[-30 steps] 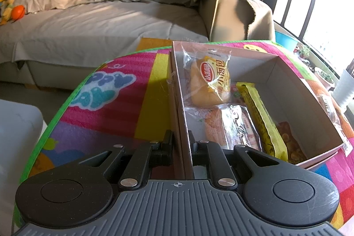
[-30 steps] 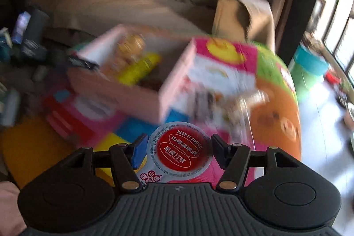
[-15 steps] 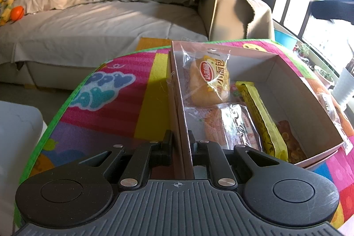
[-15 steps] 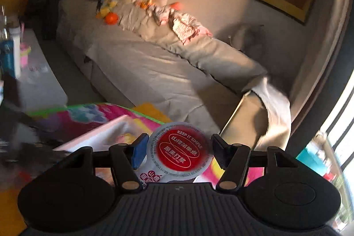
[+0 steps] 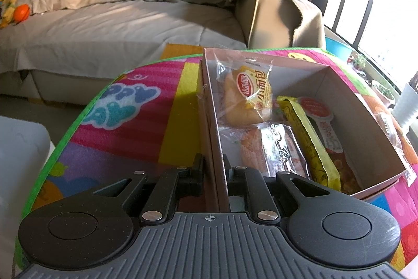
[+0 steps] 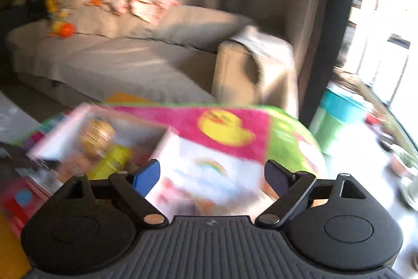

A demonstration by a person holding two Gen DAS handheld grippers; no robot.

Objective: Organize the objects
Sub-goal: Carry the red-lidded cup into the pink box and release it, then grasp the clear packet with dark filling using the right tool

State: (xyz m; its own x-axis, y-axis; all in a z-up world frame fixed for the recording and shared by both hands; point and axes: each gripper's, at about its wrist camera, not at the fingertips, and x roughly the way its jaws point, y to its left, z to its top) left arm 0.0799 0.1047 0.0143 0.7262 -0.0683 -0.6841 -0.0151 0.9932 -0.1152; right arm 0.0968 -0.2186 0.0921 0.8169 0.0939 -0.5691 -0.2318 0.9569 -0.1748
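A pink cardboard box (image 5: 365, 127) lies on a colourful play mat. My left gripper (image 5: 213, 169) is shut on the box's near left wall. Inside lie a bread bun packet (image 5: 250, 96), a clear-wrapped snack (image 5: 271, 151), a yellow snack bar (image 5: 308, 140) and a red-lidded cup pack (image 5: 316, 111). My right gripper (image 6: 211, 171) is open and empty, above the mat to the right of the box (image 6: 96, 137), which is blurred in the right wrist view.
A grey covered sofa (image 5: 117, 25) with clothes and toys stands behind the mat (image 5: 125, 122). A white surface (image 5: 18, 148) is at the left. A teal and green bin (image 6: 339, 117) and plant pots (image 5: 407, 106) stand by the window at the right.
My right gripper has opened and let go of the red-lidded cup pack, which now lies in the box. The right gripper has swung away; the left has not moved.
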